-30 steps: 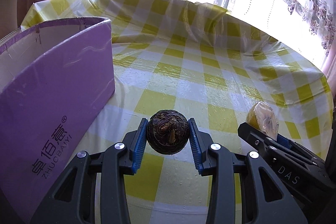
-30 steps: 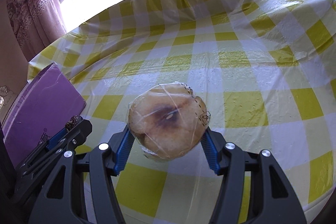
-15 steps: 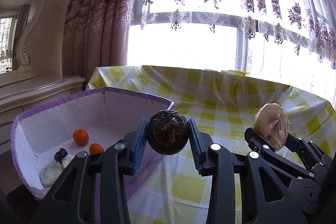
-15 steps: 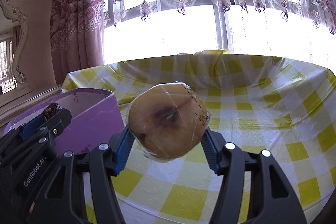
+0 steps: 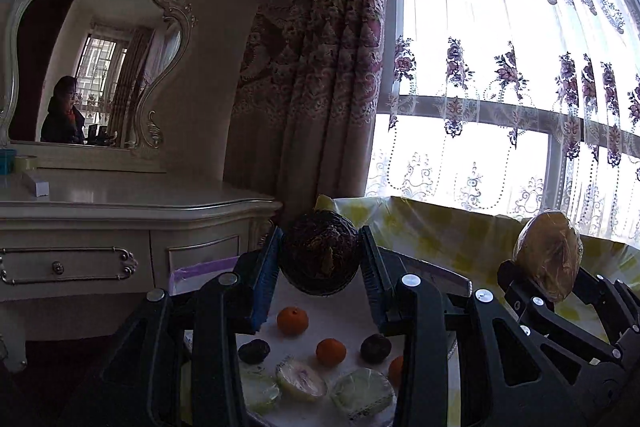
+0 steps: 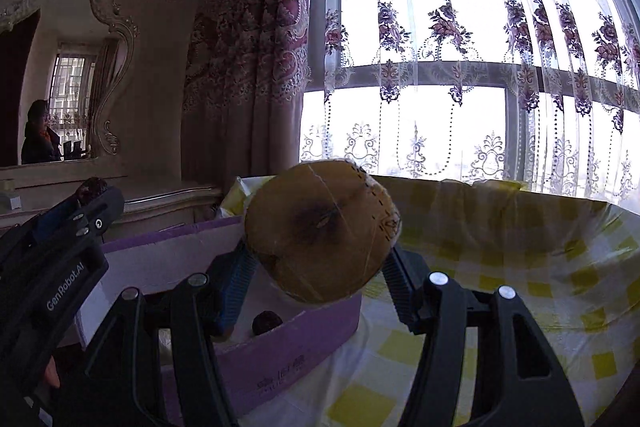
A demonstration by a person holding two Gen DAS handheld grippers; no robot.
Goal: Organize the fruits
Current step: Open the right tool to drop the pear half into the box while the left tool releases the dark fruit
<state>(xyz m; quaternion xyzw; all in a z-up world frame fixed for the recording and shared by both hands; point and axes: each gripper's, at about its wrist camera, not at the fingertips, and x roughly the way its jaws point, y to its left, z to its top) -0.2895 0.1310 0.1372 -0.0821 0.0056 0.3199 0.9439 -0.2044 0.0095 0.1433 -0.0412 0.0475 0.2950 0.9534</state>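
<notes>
You've swung both fruits up from the desk (image 6: 500,307) over the box (image 6: 280,351). Left claw (image 5: 320,259) clamps the hard dark fruit (image 5: 319,253); right claw (image 6: 316,267) clamps the soft wrapped fruit (image 6: 320,231), slippery film, at three and nine o'clock.

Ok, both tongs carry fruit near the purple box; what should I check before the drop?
1. Left tongs clamp the dark round fruit: ok.
2. Right tongs clamp the wrapped tan fruit: ok.
3. Dark fruit over the purple box opening: ok in the left view.
4. Wrapped fruit inside the rim line: cannot tell; it seems to sit over the near wall.
5. Free floor to land on: not ok yet; oranges and wrapped pieces lie directly below.
6. The two tongs apart: ok, no contact visible.
</notes>
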